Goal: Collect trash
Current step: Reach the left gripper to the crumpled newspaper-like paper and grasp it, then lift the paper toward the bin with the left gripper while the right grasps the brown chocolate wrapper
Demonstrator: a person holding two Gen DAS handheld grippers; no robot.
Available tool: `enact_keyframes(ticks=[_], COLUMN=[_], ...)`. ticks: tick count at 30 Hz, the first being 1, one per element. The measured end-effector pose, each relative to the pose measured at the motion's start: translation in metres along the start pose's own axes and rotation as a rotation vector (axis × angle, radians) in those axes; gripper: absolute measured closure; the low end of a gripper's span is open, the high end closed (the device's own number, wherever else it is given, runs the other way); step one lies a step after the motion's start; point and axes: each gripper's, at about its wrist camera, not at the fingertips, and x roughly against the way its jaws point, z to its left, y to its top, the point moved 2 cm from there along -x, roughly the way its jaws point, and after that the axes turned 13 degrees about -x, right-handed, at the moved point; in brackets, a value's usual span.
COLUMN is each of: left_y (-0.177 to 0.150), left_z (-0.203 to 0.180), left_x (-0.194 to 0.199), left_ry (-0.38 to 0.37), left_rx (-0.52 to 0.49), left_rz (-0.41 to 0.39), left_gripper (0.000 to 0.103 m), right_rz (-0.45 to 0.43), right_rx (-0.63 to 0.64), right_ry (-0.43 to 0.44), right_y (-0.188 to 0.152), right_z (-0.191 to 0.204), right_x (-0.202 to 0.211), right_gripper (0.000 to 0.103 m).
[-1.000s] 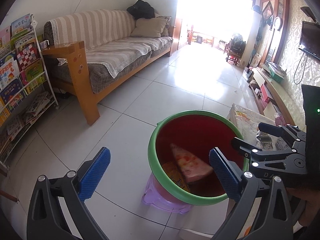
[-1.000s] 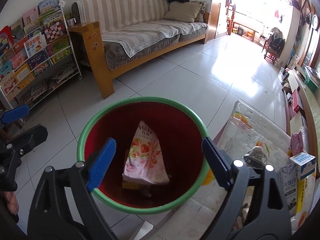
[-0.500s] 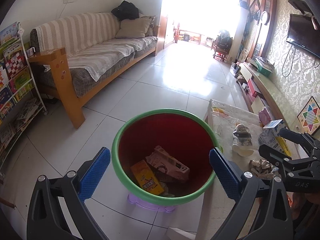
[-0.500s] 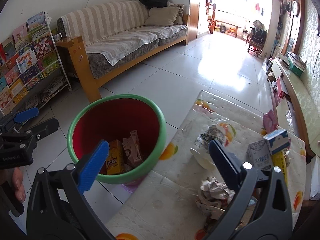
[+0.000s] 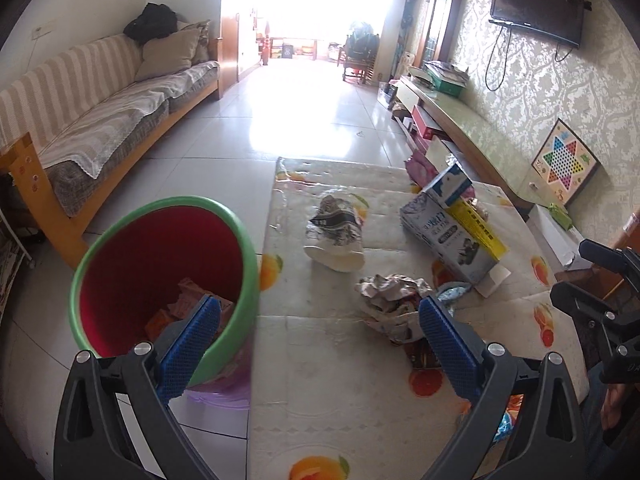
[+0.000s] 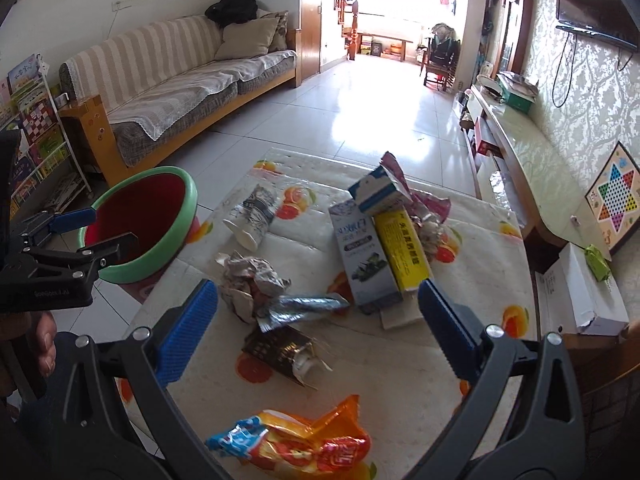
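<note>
Left to right: the red plastic bin [image 5: 160,264] with its green rim stands on the floor at nine o'clock of the fruit-patterned surface [image 5: 340,360], wrappers visible inside only from the left wrist. The left claw [image 5: 316,348] hangs spread and empty, as does the right claw [image 6: 318,332], its jaws just opened wide. Only the right wrist shows a glossy orange snack bag [image 6: 296,440] at six o'clock and a torn dark foil packet [image 6: 280,350]. Crumpled paper [image 6: 250,280], a paper cup [image 6: 252,220] lying on its side and upright cartons [image 6: 380,256] crowd the middle.
</note>
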Motion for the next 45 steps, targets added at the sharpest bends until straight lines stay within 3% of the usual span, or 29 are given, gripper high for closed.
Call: enact_keyframes(ticks=[11, 21, 26, 28, 29, 34, 45], left_y=[0.007, 0.013, 0.008, 0.003, 0.0, -0.002, 0.017], left_z=[-0.047, -0.055, -0.058, -0.057, -0.057, -0.056, -0.029], left_x=[-0.072, -0.126, -0.136, -0.141, -0.142, -0.133, -0.074], left_ry=[-0.053, -0.014, 0.004, 0.007, 0.004, 0.005, 0.033], left_rx=[0.016, 0.096, 0.094, 0.098, 0.099, 0.071, 0.043], left_rz=[0.113, 0.21, 0.236, 0.257, 0.266, 0.246, 0.108], left_gripper=[0.008, 0.01, 0.017, 0.034, 0.036, 0.048, 0.05], right_rz=[0.009, 0.025, 0.027, 0.027, 0.028, 0.034, 0.062], right_rx=[-0.092, -0.154, -0.188, -0.188, -0.187, -0.187, -0.139], right_ry=[-0.052, -0.068, -0.068, -0.066, -0.065, -0.056, 0.014], right_y=[-0.025, -0.037, -0.039, -0.039, -0.04, -0.041, -0.032], right_z=[-0.074, -0.11, -0.122, -0.123, -0.122, -0.119, -0.077], right_x=[0.016, 0.01, 0.006, 0.005, 0.005, -0.001, -0.026], right_gripper=[0.005, 0.005, 0.005, 0.005, 0.005, 0.005, 0.005])
